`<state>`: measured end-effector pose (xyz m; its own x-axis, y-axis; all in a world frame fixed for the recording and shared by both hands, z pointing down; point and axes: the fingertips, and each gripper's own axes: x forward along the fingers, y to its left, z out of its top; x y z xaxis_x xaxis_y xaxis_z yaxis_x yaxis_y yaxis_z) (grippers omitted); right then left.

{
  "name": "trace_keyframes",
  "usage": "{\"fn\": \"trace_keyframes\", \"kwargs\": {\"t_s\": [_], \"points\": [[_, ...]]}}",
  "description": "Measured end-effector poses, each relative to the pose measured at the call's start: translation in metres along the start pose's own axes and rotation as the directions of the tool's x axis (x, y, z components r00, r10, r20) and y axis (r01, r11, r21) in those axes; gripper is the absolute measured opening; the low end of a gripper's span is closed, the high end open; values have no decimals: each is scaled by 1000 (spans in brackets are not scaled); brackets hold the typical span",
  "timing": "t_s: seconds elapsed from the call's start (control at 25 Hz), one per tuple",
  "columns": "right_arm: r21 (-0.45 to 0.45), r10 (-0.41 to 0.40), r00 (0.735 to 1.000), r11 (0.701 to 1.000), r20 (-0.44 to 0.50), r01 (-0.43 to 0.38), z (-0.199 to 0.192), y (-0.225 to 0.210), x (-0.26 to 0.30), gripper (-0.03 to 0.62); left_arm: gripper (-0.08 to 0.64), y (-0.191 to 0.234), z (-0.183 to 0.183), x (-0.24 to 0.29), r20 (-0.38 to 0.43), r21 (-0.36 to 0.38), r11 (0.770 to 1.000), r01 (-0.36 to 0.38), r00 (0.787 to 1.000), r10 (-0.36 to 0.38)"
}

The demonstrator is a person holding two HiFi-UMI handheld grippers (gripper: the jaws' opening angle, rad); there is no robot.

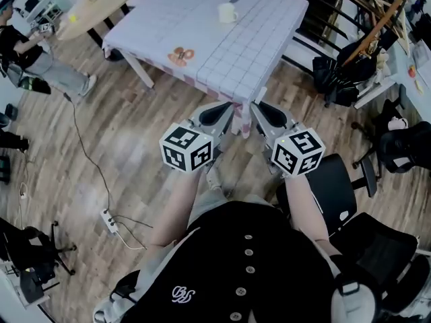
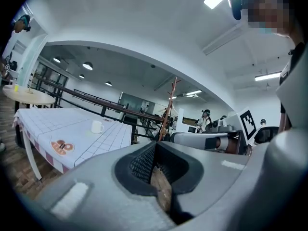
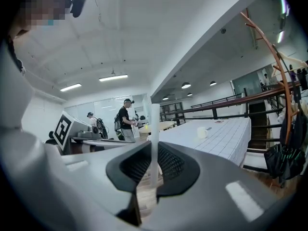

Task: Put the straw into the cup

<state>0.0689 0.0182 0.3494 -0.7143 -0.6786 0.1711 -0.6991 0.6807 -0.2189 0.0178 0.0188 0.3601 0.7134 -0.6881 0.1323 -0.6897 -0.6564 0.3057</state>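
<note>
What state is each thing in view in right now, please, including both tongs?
left tongs: shut, nothing between them
right tongs: shut on the straw
straw: upright, sticking up above the tongs
cup: upright on the table, no straw in it
table: covered with a checked cloth

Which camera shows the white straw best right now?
The right gripper view: the thin white plastic straw stands upright, clamped between the right gripper's jaws, with most of its length visible. The head view shows only its short tip above that gripper. The left gripper view does not show it clearly.
</note>
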Motion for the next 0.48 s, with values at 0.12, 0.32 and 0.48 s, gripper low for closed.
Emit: {"fn": "trace_keyframes", "kwargs": {"t_s": [0.12, 0.32, 0.48], "points": [[-4, -24, 1000, 1000, 17, 24, 15, -7, 35, 40, -2, 34, 21, 4, 7, 18, 1000, 14, 1000, -14], [-22, -33, 998, 999, 48, 34, 35, -11, 88, 40, -2, 88, 47, 8, 31, 34, 999, 22, 999, -23], [-19, -47, 997, 999, 61, 48, 42, -13, 120, 40, -2, 122, 62, 12, 39, 41, 999, 29, 999, -31]]}}
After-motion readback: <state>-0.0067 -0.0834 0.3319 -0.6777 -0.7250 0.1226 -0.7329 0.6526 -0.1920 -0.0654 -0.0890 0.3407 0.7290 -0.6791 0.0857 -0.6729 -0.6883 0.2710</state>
